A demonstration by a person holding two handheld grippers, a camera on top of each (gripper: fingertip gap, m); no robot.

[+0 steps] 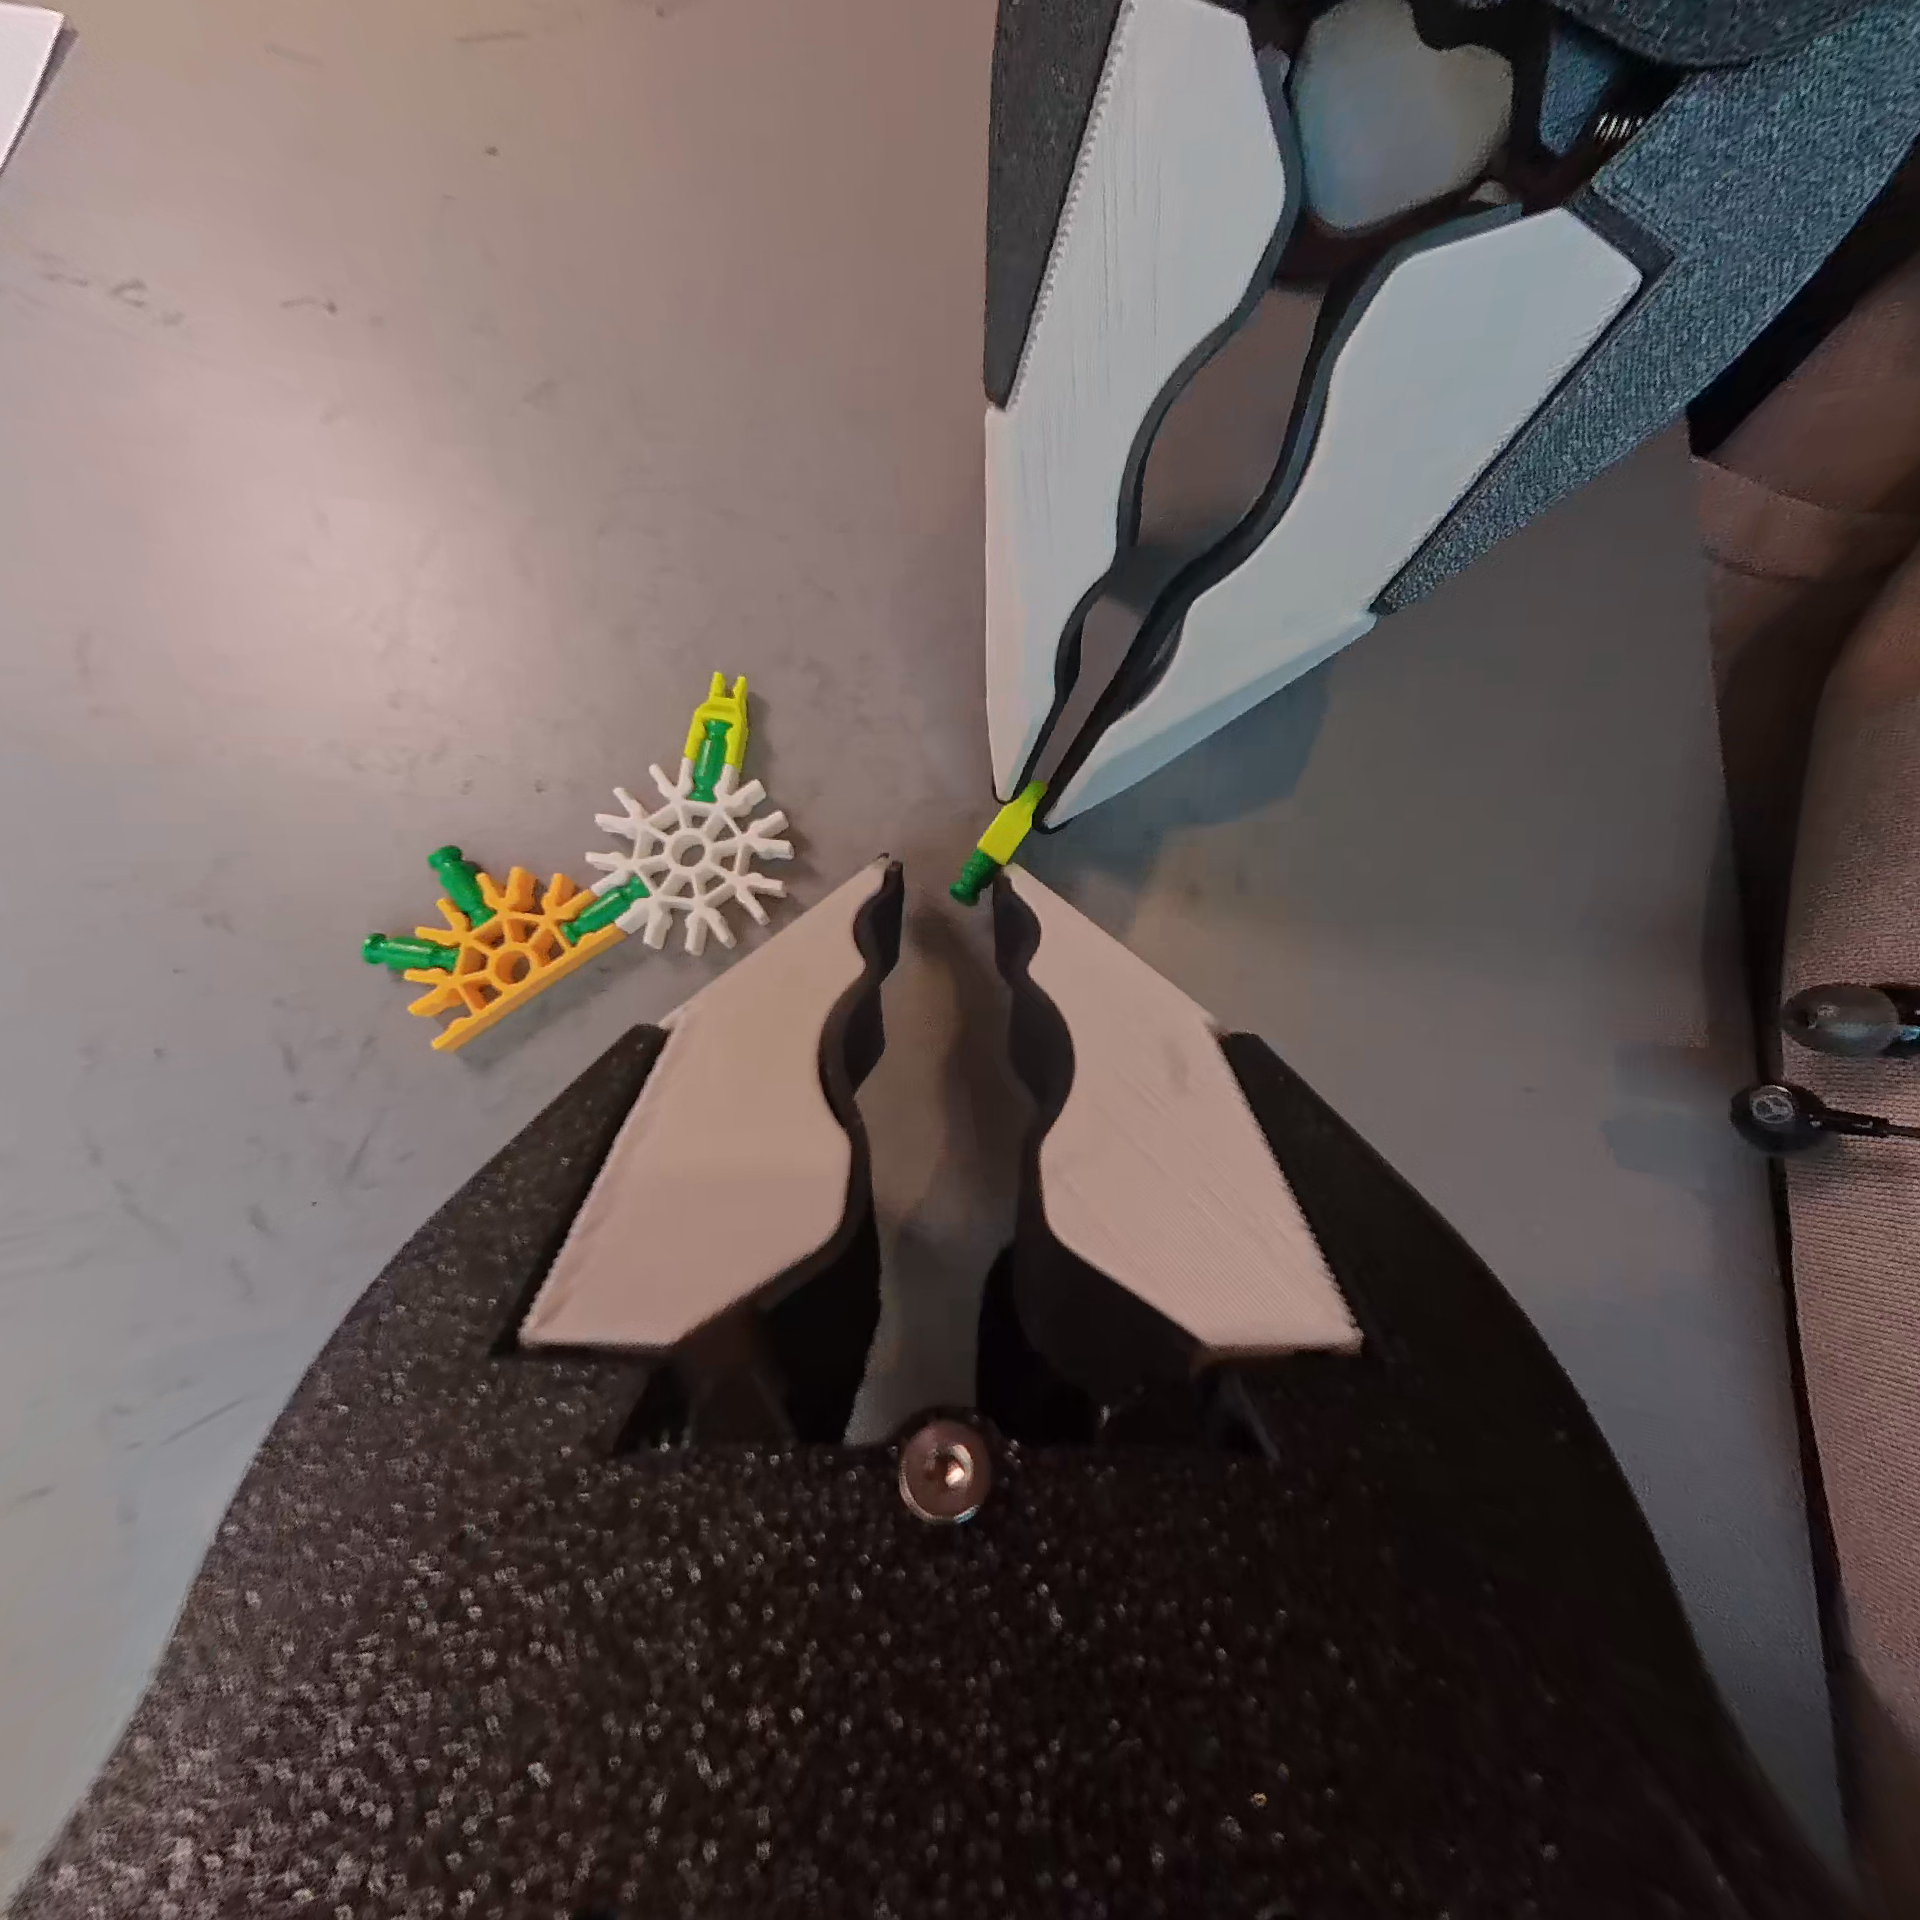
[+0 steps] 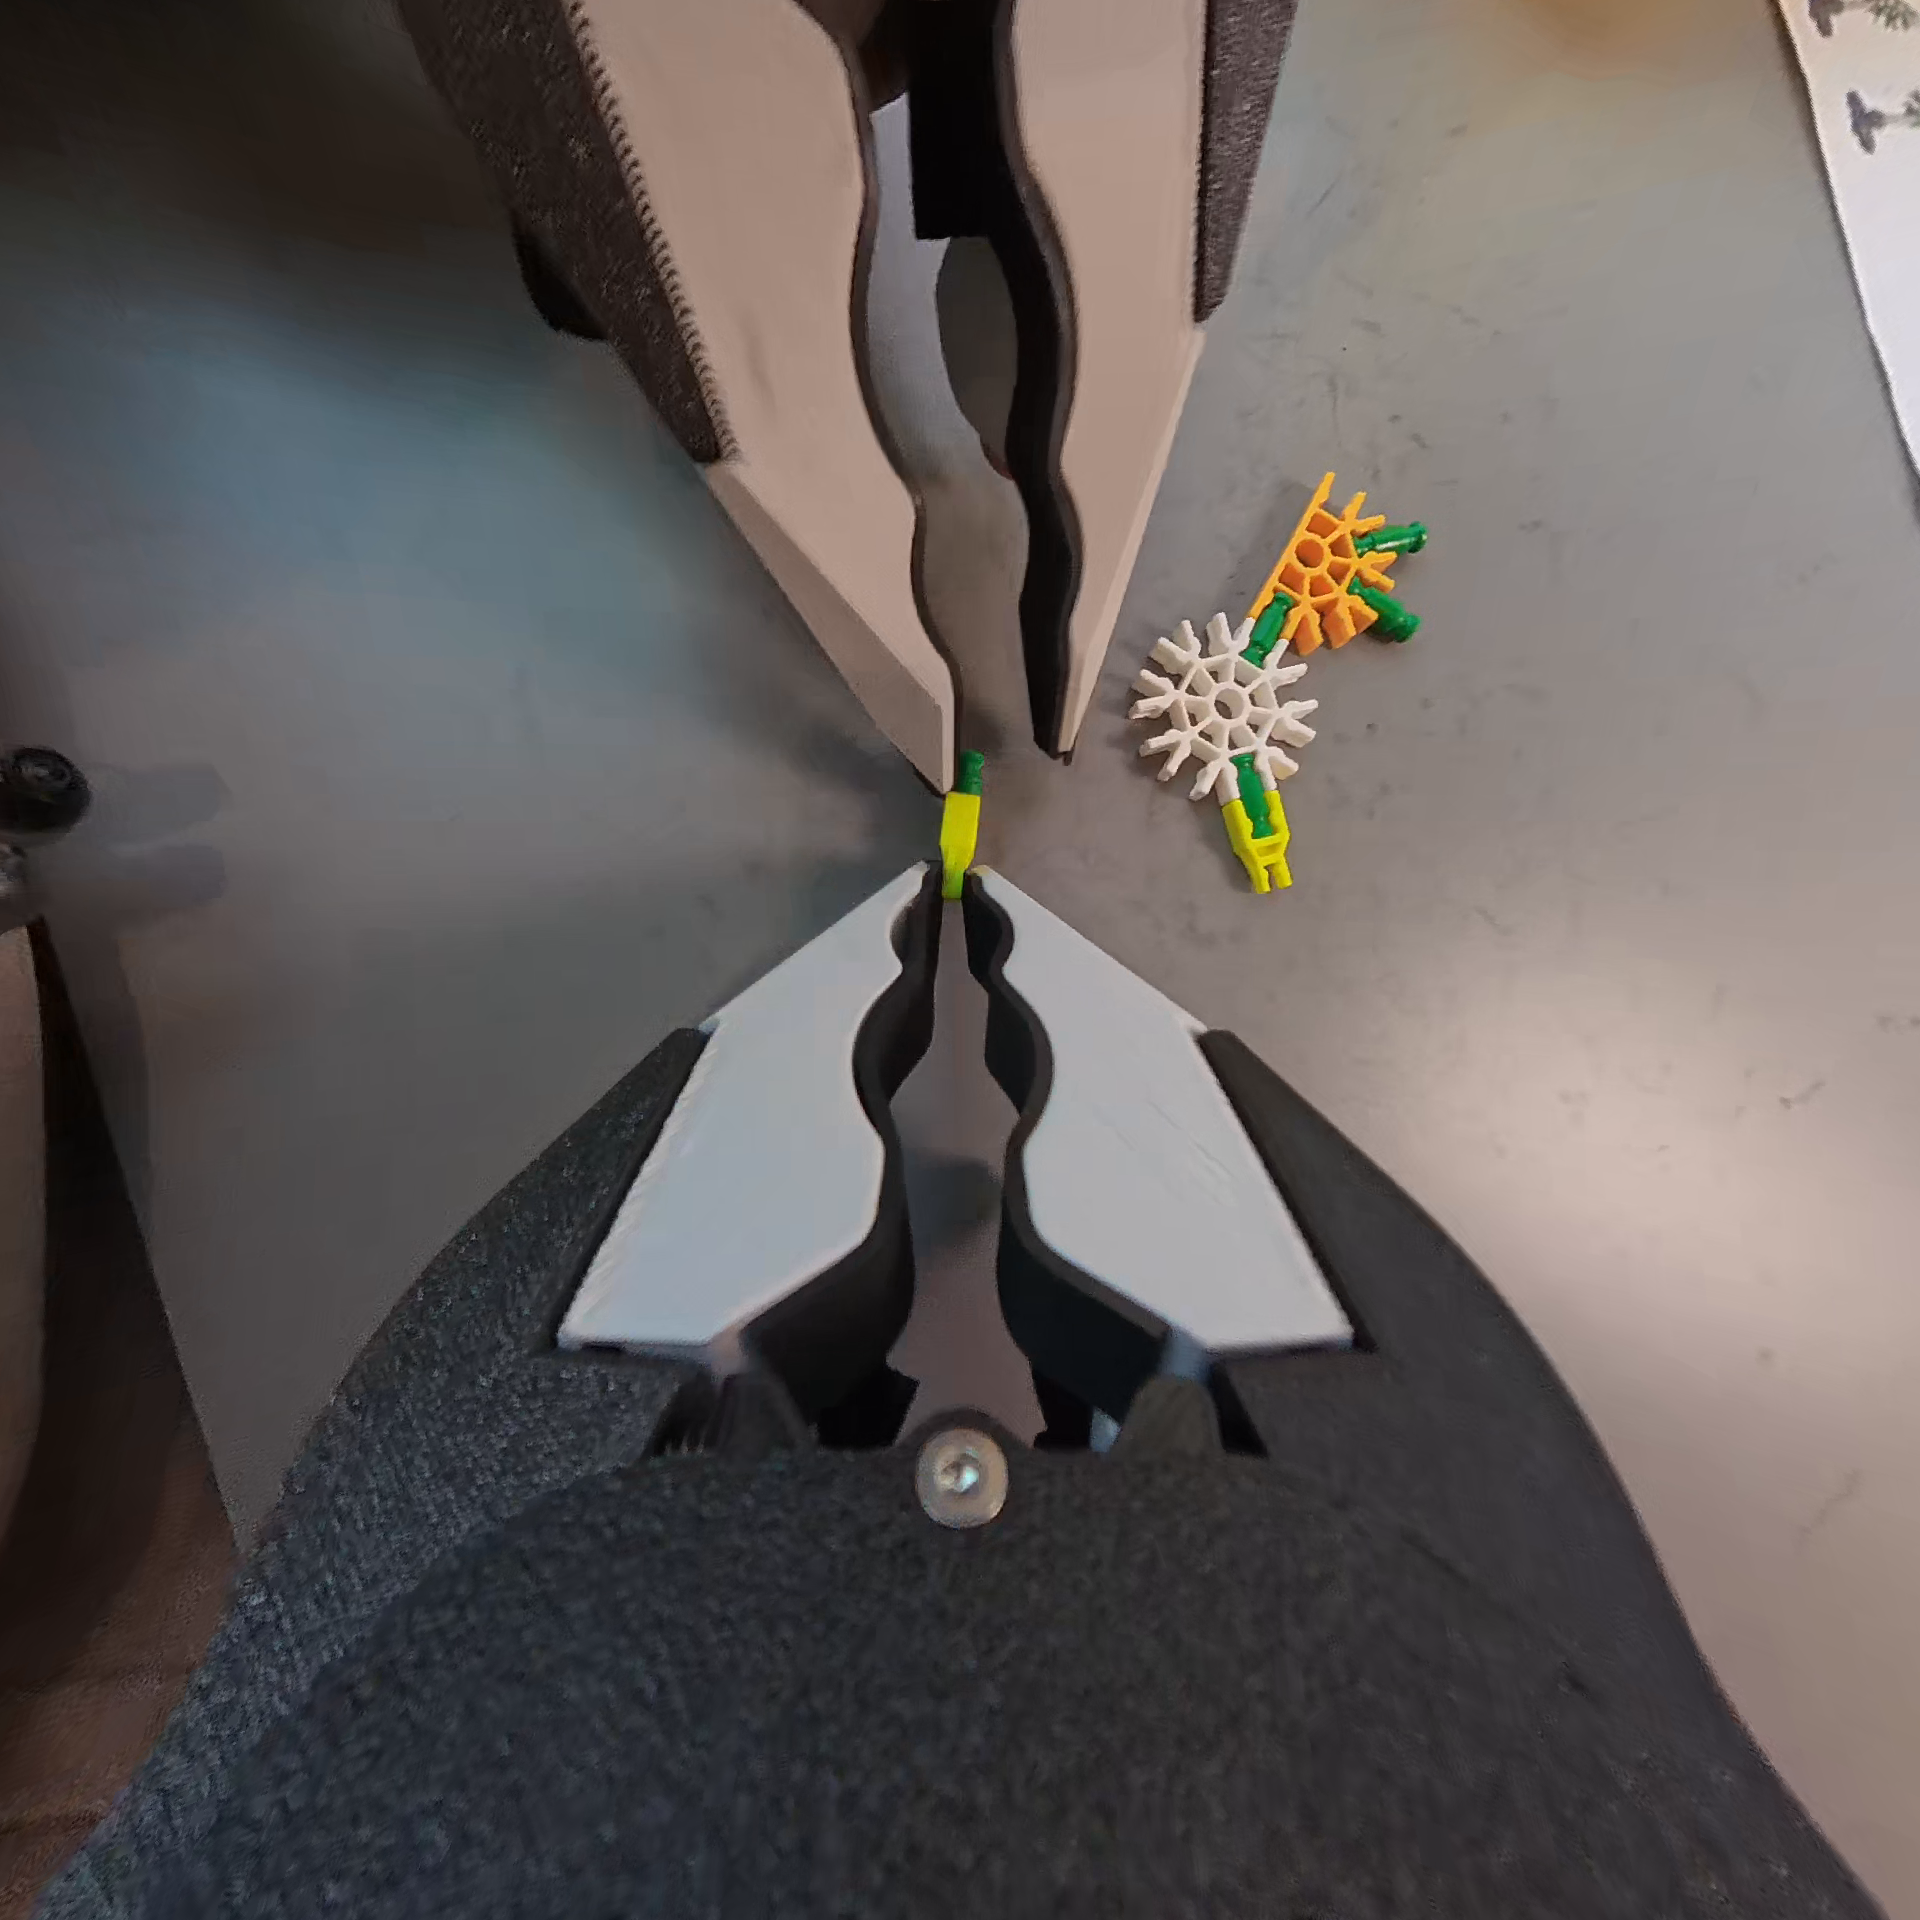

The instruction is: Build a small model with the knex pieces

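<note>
Two handheld grippers meet tip to tip over a grey desk (image 1: pixel 312 520). The right gripper (image 2: pixel 951 883), jaws pressed together, pinches the yellow end of one small yellow-and-green connector piece (image 2: pixel 961 821). The left gripper (image 1: pixel 945 878), jaws slightly spread, has one fingertip (image 1: pixel 1003 883) just beside the piece's green end. Nearby on the desk lies one assembly: one white snowflake connector (image 1: pixel 691 857), one orange fan connector (image 1: pixel 509 961), four green rods and one yellow clip (image 1: pixel 722 717).

Light: dim, soft | shadows: faint | edges: fisheye-warped | foreground: blurred
</note>
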